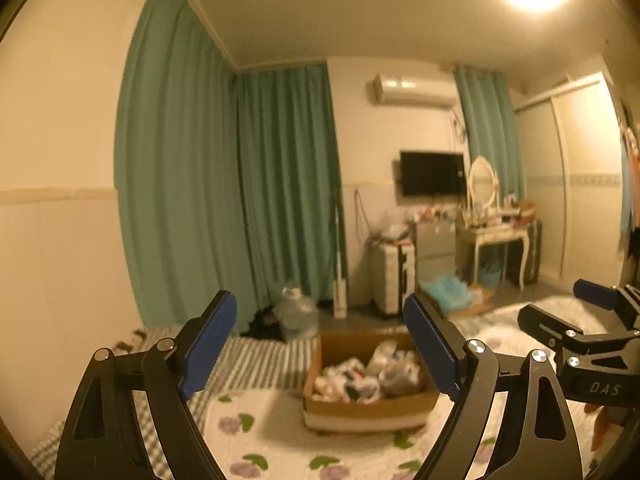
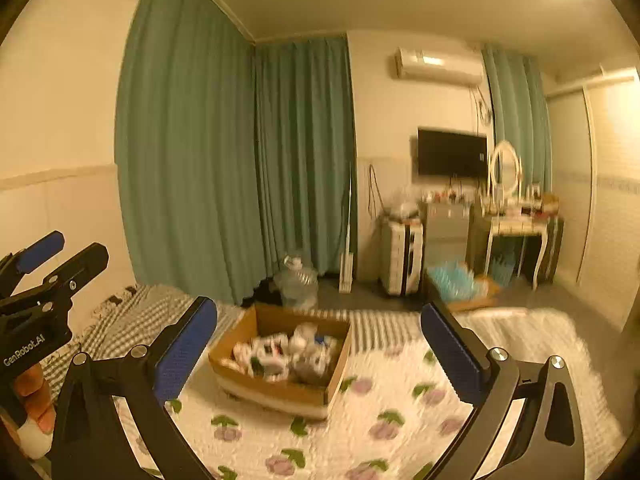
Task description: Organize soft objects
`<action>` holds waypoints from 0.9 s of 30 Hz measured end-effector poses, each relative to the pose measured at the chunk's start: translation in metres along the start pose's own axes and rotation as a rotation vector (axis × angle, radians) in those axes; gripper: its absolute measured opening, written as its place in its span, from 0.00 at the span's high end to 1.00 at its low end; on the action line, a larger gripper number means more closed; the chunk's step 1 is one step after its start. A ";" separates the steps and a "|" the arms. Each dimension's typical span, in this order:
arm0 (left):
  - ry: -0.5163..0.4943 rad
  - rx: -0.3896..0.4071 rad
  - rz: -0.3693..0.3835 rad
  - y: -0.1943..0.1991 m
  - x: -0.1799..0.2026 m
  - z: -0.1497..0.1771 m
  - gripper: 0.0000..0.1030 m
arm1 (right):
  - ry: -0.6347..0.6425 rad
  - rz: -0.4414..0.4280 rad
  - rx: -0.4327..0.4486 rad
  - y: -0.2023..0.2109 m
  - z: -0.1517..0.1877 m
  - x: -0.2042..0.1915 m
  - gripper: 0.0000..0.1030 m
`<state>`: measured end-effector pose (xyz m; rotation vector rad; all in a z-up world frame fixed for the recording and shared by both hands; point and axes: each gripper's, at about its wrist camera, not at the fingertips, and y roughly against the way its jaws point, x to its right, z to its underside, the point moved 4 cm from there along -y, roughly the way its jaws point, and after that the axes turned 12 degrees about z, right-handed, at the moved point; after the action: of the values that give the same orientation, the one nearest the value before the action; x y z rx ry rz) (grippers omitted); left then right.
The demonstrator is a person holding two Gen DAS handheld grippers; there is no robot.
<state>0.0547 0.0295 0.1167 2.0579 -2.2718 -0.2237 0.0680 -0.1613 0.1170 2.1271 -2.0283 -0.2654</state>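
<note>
An open cardboard box [image 1: 362, 404] stands on the bed and holds several small soft items [image 1: 360, 376], white and dark, blurred. It also shows in the right wrist view [image 2: 276, 390], with its items [image 2: 288, 354]. My left gripper [image 1: 320, 344] is open and empty, held above the bed in front of the box. My right gripper [image 2: 320, 348] is open and empty, also above the bed, in front of the box. Each gripper shows in the other's view: the right one [image 1: 560, 312] at the right edge, the left one [image 2: 60, 250] at the left edge.
The bed has a white floral quilt [image 2: 400, 420] and a grey striped sheet [image 1: 256, 360]. Beyond it are a water jug [image 1: 298, 312], teal curtains [image 1: 280, 184], a suitcase [image 1: 394, 276], a dressing table with mirror [image 1: 496, 236] and a wall TV [image 1: 432, 172].
</note>
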 end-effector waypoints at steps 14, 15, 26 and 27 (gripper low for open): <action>0.023 -0.157 0.012 -0.049 0.003 0.068 0.16 | 0.006 -0.002 -0.128 -0.080 0.086 -0.004 0.00; 0.024 -0.160 0.011 -0.049 0.003 0.068 0.16 | 0.009 -0.002 -0.129 -0.080 0.087 -0.006 0.00; 0.045 -0.185 0.018 -0.048 -0.003 0.087 0.16 | -0.006 -0.005 -0.139 -0.081 0.090 -0.006 0.00; 0.046 -0.186 0.019 -0.049 -0.002 0.087 0.16 | -0.005 -0.005 -0.140 -0.081 0.090 -0.007 0.00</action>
<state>0.0899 0.0328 0.0232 1.9285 -2.1528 -0.3680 0.1223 -0.1522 0.0090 2.0491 -1.9464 -0.4018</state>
